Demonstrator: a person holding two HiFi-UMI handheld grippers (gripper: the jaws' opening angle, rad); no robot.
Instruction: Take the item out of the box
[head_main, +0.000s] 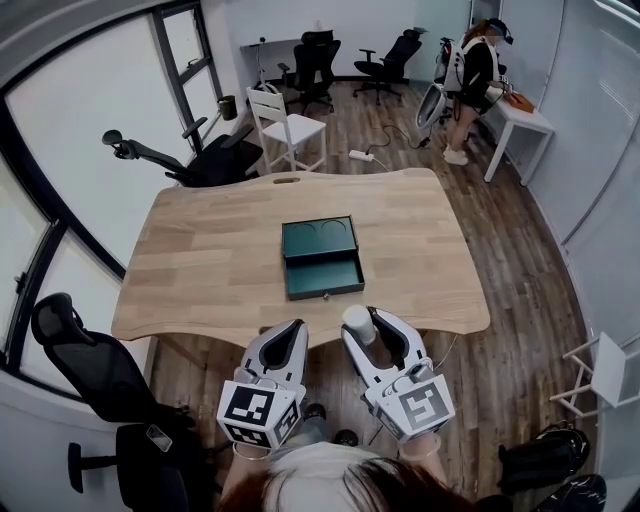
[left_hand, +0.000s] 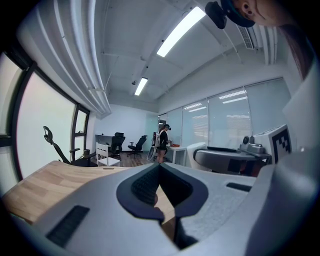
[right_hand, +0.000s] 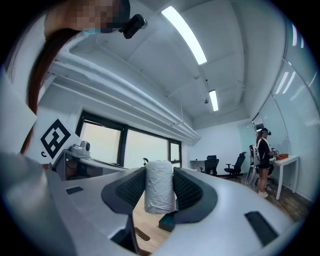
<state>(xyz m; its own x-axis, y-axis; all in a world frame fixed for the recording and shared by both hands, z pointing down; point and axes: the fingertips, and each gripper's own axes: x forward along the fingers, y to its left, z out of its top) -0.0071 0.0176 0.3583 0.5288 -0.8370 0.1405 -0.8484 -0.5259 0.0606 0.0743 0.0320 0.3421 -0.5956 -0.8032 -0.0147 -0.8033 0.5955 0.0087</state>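
A dark green box (head_main: 318, 238) lies in the middle of the wooden table (head_main: 200, 260), its drawer (head_main: 324, 273) pulled out toward me and bare inside. My right gripper (head_main: 362, 325) is raised off the near table edge, shut on an upright white cylinder (head_main: 358, 324). In the right gripper view the cylinder (right_hand: 159, 186) stands between the black pads (right_hand: 131, 189), with a corner of the box (right_hand: 167, 221) below it. My left gripper (head_main: 288, 335) hovers beside it on the left, also off the table edge. Its pads (left_hand: 146, 186) meet with nothing between them.
A white chair (head_main: 285, 125) and black office chairs (head_main: 205, 160) stand beyond the table's far side. Another black chair (head_main: 85, 365) is at my near left. A person (head_main: 472, 85) stands at a white desk (head_main: 525, 125) far right.
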